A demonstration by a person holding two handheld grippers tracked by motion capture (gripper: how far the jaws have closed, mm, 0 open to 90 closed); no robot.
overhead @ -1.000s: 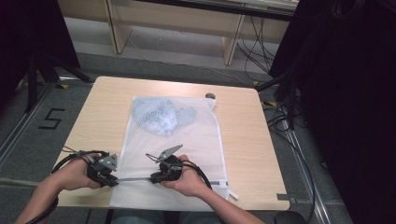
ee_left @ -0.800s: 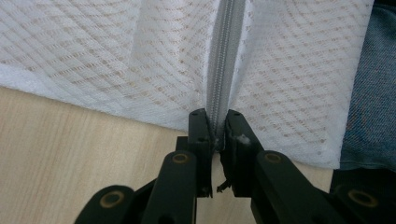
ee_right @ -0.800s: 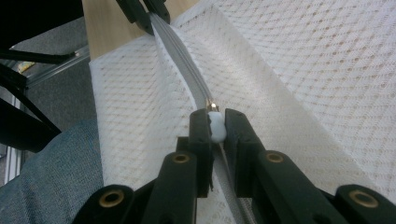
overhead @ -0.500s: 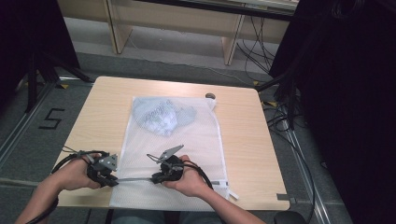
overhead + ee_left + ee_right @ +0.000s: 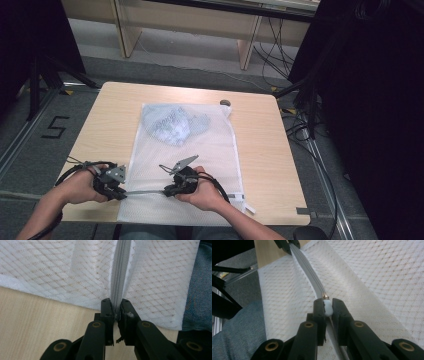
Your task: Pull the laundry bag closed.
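Zipping: mesh bag [image 5: 200,165] laid flat on tabletop [image 5: 100,130], clothes inside.
Left gripper [image 5: 115,307]: jaws clamped on zipper [image 5: 120,270] end.
Right gripper [image 5: 327,307]: jaws clamped on pull tab [image 5: 327,308].
Next: tab to be drawn along, tape kept taut.

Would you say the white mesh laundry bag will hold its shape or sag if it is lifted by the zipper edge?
The mesh bag would probably sag: it lies flat and thin. The clothing bunched at its far end would likely slide. The zipper looks firmer.
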